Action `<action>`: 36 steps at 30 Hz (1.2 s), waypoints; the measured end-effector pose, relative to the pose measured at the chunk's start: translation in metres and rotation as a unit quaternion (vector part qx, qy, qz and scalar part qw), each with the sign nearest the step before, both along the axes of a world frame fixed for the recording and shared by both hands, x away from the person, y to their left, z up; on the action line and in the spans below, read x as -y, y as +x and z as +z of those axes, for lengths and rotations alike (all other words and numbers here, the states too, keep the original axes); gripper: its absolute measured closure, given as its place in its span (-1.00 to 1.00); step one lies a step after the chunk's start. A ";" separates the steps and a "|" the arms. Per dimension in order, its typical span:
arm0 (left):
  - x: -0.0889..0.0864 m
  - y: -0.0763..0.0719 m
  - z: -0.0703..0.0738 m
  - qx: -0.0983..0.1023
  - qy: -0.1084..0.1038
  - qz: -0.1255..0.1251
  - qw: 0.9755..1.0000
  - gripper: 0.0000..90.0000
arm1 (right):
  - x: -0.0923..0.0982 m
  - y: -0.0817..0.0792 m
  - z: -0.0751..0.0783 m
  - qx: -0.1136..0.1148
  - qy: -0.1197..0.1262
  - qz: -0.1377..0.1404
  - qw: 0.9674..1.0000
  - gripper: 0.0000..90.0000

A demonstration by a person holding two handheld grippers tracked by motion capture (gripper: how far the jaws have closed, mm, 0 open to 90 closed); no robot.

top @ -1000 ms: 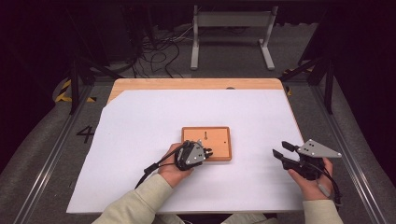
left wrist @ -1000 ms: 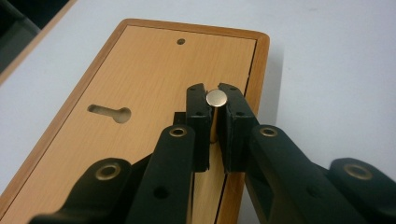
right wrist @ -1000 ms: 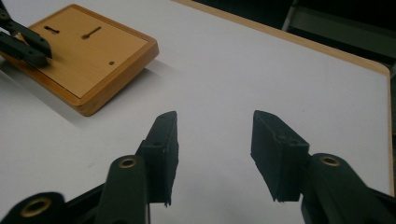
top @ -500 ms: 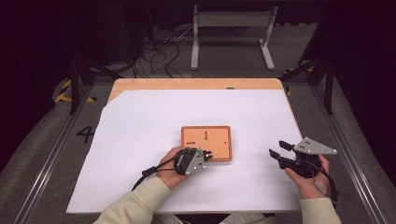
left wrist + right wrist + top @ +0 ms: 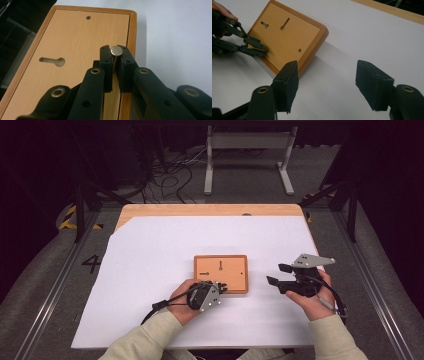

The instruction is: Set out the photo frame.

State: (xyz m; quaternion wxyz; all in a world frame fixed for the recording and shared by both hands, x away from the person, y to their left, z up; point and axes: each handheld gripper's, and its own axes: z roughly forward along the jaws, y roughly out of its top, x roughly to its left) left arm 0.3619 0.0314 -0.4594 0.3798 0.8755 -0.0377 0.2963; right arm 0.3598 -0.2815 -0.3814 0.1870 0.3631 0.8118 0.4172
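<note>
Left gripper: held low in left hand, forearm entering from bottom, sleeve pale. Fingers nearly closed, pinched on small round metal pin head at near edge of wooden board.

Right gripper: held in right hand, well apart from left, clear of board, above worktop. Fingers spread wide, nothing between them. Grey three-cornered plate on top, cable trailing back past wrist.
</note>
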 end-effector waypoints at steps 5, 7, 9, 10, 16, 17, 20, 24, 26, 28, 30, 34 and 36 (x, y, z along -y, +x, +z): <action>0.000 -0.001 0.000 0.003 0.002 0.000 1.000 0.86 | -0.022 0.022 0.004 -0.014 -0.001 0.020 1.000 -0.20; 0.000 -0.001 0.000 0.003 0.002 0.000 1.000 0.86 | -0.028 0.030 0.003 -0.029 -0.003 0.023 0.999 -0.21; 0.000 -0.001 0.000 0.002 0.002 0.001 1.000 0.86 | -0.034 0.039 0.001 -0.049 0.001 0.029 0.998 -0.25; 0.000 -0.001 0.000 0.002 0.002 0.001 1.000 0.86 | -0.036 0.044 -0.001 -0.058 0.003 0.032 0.998 -0.26; 0.000 -0.001 -0.001 0.000 -0.002 0.002 1.000 0.86 | -0.053 0.066 -0.011 -0.098 -0.005 0.037 0.994 -0.32; 0.000 -0.001 -0.001 0.000 -0.001 0.003 1.000 0.86 | -0.055 0.068 -0.012 -0.103 -0.004 0.036 0.994 -0.32; 0.000 -0.002 -0.001 0.002 0.001 0.001 1.000 0.86 | -0.058 0.075 -0.017 -0.114 0.004 0.037 0.993 -0.33; 0.001 -0.003 -0.002 -0.001 -0.005 0.000 1.000 0.86 | -0.063 0.083 -0.024 -0.130 0.007 0.040 0.991 -0.35; 0.000 -0.002 -0.001 0.003 0.002 0.001 1.000 0.86 | -0.065 0.086 -0.027 -0.137 0.012 0.042 0.990 -0.36; 0.000 -0.002 -0.001 0.001 -0.001 0.001 1.000 0.86 | -0.068 0.087 -0.030 -0.141 0.008 0.047 0.989 -0.36; 0.000 -0.002 -0.001 0.001 0.000 0.001 1.000 0.86 | -0.072 0.088 -0.033 -0.146 0.007 0.054 0.988 -0.37; 0.000 -0.002 -0.002 0.002 -0.004 0.001 1.000 0.86 | -0.076 0.091 -0.038 -0.156 0.012 0.062 0.986 -0.38; 0.000 -0.002 -0.002 0.001 -0.004 0.001 1.000 0.86 | -0.077 0.093 -0.041 -0.169 0.027 0.066 0.983 -0.37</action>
